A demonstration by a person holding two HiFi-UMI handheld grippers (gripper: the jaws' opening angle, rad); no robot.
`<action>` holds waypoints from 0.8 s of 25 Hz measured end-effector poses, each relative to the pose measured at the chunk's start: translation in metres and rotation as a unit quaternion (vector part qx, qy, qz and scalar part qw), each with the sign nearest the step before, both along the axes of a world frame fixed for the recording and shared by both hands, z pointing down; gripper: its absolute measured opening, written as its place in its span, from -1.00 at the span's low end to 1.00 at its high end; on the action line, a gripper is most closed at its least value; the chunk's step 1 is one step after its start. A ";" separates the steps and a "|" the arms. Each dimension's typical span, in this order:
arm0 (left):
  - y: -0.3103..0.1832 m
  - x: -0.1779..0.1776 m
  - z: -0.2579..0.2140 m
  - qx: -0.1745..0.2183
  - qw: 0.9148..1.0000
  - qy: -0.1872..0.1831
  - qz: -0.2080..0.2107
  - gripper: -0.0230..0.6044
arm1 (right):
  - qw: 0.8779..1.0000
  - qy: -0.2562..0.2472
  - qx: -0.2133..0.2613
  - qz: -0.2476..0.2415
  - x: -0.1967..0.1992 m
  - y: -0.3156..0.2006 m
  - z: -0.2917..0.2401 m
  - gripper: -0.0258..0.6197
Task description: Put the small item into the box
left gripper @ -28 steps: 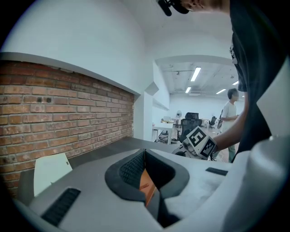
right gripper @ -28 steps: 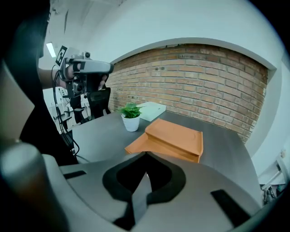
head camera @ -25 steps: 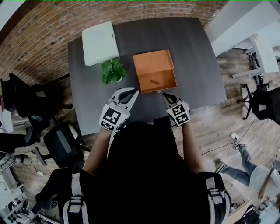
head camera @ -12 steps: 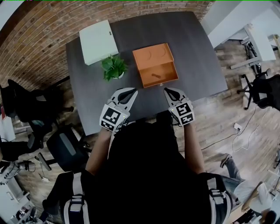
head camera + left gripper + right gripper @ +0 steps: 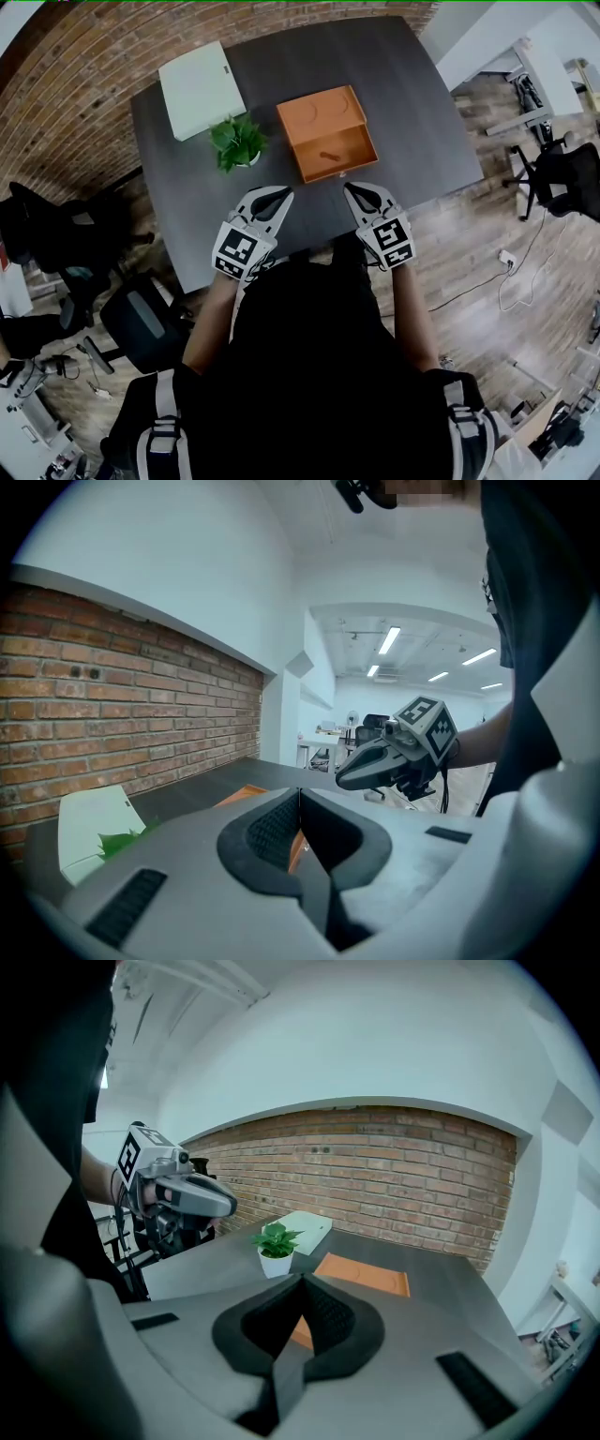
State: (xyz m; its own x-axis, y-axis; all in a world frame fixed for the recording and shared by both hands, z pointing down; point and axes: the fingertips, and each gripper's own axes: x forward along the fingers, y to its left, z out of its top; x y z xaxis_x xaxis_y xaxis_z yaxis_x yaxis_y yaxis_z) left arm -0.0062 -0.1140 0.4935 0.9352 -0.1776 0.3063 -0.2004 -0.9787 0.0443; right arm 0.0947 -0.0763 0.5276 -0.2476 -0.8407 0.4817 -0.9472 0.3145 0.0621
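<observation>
An orange box point(image 5: 323, 131) lies open on the dark table point(image 5: 412, 103). A small elongated item point(image 5: 325, 155) lies in its near compartment. My left gripper point(image 5: 281, 194) is shut and empty, hovering over the table's near part to the left of the box's front. My right gripper point(image 5: 351, 188) is also shut and empty, a little short of the box's front edge. In the left gripper view the jaws point(image 5: 300, 794) meet, with the right gripper point(image 5: 375, 759) beyond them. In the right gripper view the jaws point(image 5: 302, 1283) meet in front of the box point(image 5: 366, 1274).
A small potted plant point(image 5: 237, 142) stands left of the box, and a white flat case point(image 5: 199, 89) lies at the table's far left corner. Office chairs point(image 5: 141, 323) stand on the wooden floor to the left, and another chair point(image 5: 562, 183) to the right.
The head view has drifted, so the table sits higher and further left in the frame. My right gripper has come slightly back from the box's front edge. Both grippers stay shut.
</observation>
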 end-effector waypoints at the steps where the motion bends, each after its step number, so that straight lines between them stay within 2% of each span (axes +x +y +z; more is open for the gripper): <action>1: 0.000 -0.001 0.000 0.000 1.000 0.001 0.001 -0.85 | 1.000 0.002 -0.001 0.001 -0.001 0.001 0.000 -0.84; 9: -0.005 -0.010 0.001 -0.002 1.000 0.002 -0.001 -0.85 | 1.000 0.023 -0.001 0.001 -0.005 0.005 -0.004 -0.84; 20: 0.002 -0.002 0.000 -0.001 1.000 0.005 0.009 -0.85 | 0.999 0.030 0.005 0.012 -0.001 0.010 -0.010 -0.84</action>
